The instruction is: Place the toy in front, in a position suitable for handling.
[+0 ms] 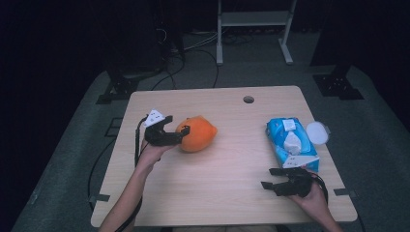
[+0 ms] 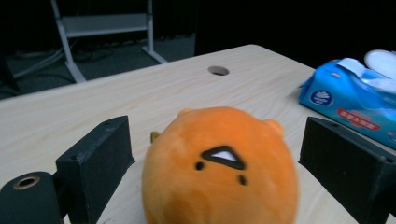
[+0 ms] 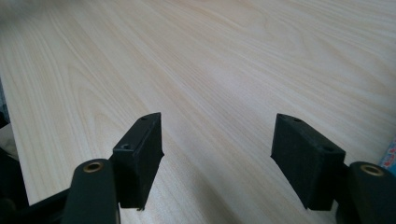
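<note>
Left hand-held gripper (image 1: 180,131) is sitting released, jaws spread wide on either side of one orange plush toy (image 1: 196,133), not yet pressing it. In the left gripper view the plush toy (image 2: 219,168) is lying on the tabletop (image 2: 116,100) between the jaws, its lower part cut off by the frame edge. Right hand-held gripper (image 1: 271,178) is also sitting released, jaws apart over bare tabletop (image 3: 210,60), gripping nothing. One blue wet-wipes pack (image 1: 291,142) is lying just beyond it, flap lid open, print too small to read. Two hand-held grippers, one toy, one pack.
</note>
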Tool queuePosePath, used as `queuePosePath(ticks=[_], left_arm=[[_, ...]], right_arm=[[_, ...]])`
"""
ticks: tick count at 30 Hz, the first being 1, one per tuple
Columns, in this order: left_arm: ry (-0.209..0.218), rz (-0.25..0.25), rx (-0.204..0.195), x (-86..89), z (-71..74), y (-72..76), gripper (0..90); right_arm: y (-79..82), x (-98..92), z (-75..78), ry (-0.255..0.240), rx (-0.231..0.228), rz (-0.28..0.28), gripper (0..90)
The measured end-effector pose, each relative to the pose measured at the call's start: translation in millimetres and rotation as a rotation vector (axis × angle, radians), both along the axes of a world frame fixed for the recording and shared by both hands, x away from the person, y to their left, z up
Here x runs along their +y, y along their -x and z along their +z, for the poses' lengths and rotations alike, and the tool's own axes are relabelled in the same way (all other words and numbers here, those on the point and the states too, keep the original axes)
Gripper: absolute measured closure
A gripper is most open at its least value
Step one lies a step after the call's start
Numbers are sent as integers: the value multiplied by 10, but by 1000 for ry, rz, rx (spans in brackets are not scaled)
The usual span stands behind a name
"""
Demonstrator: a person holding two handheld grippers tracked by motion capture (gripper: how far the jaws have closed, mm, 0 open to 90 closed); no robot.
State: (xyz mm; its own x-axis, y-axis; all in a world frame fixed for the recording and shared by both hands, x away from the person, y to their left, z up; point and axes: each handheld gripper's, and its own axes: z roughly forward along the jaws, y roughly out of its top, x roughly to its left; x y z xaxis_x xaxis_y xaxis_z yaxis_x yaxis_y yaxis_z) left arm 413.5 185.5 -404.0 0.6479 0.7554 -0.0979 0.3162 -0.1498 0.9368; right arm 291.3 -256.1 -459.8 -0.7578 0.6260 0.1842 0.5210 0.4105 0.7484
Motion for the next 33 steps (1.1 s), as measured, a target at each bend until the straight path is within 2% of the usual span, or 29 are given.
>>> queuePosePath(ticks=[5,7,10,13,15,18,20,22,24,25,33], left_arm=[[24,7,38,-24,-91,-150,88],[29,-11,74,-55,-138,-209,90],[-7,-30,103,-114,-209,-266,90],[9,-75,160,-161,-331,-305,91],[-18,-84,163,-187,-425,-306,90],[34,-91,194,-168,-520,-300,90],[27,-96,203,-152,-527,-289,93],[6,-103,196,-145,-518,-272,126],[-1,-111,190,-142,-517,-266,209],[-9,-123,167,-145,-518,-241,240],[-34,-127,134,-166,-483,-189,315]], right_arm=[[-14,6,-6,0,4,4,324],[-18,11,-14,1,3,6,324],[-14,19,-17,5,4,6,324],[-14,20,-18,5,6,6,324],[-14,20,-20,6,8,7,324],[-11,24,-14,6,3,9,325],[-7,29,-6,3,-2,9,326],[-2,37,-6,6,-4,11,326],[1,45,-8,11,-3,15,327],[4,51,-7,12,-4,16,327],[1,51,-3,12,-9,15,330]])
